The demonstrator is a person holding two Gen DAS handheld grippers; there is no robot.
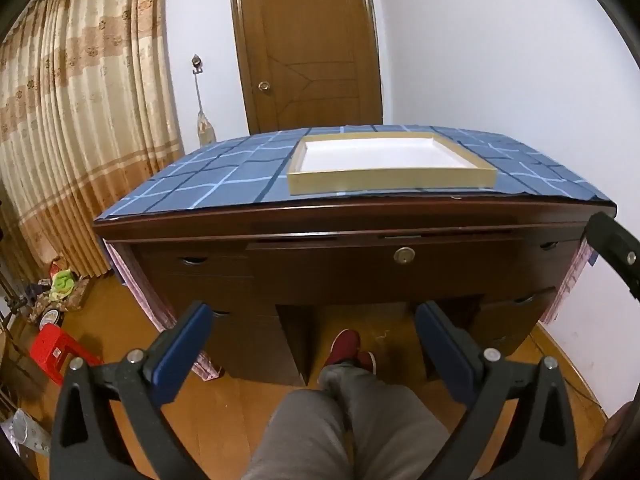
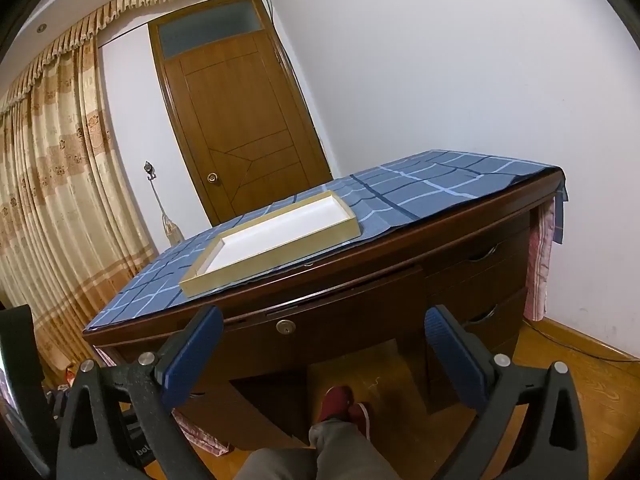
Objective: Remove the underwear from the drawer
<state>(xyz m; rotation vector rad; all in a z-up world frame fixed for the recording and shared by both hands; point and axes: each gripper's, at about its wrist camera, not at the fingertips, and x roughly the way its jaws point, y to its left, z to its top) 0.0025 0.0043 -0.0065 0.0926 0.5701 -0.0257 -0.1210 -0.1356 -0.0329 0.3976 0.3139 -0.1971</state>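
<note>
A dark wooden desk stands ahead with its centre drawer shut; a round lock sits on the drawer front, also in the right wrist view. No underwear shows. My left gripper is open and empty, held back from the desk above the person's knee. My right gripper is open and empty, in front of the centre drawer. Part of the right gripper shows at the right edge of the left wrist view.
A shallow tan tray with a white bottom lies on the blue checked cloth covering the desk top. Side drawers flank the kneehole. The person's red shoes rest under the desk. A red stool and clutter stand at left.
</note>
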